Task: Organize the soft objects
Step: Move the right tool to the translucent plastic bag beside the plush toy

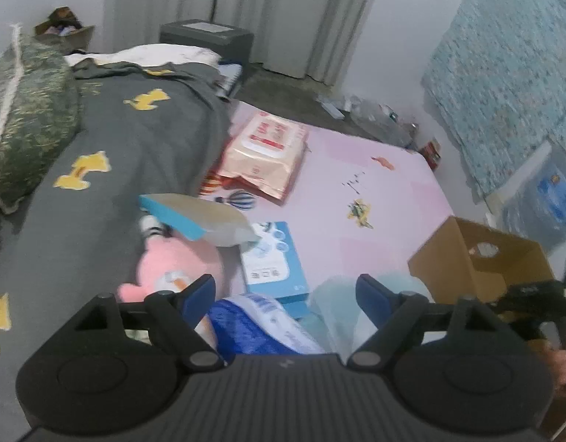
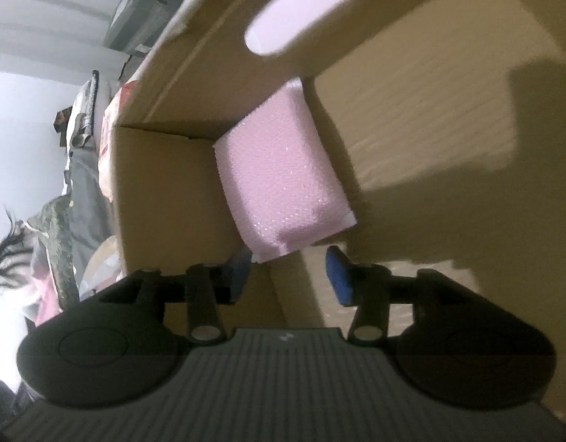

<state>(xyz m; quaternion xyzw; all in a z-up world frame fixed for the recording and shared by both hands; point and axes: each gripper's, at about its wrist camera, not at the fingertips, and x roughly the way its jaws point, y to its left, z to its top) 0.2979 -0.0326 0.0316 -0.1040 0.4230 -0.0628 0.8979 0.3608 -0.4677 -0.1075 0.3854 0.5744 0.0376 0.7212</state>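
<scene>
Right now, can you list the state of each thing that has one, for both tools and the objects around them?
Left tool: open, holding nothing, above a blue packet.
Right tool: open, empty, inside the cardboard box.
Cardboard box: open, tipped on its side.
Pink foam piece: inside the box, not gripped.
Pink plush toy: lying on the bed, partly under a blue-edged pack.
Wet-wipes pack: lying flat, closed.

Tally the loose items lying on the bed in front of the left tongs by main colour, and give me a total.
Pink: 2, the plush toy and the wipes pack
Blue: 3, the flat box, the tilted box and the soft pack between the left tongs' open fingers
Total: 5
</scene>
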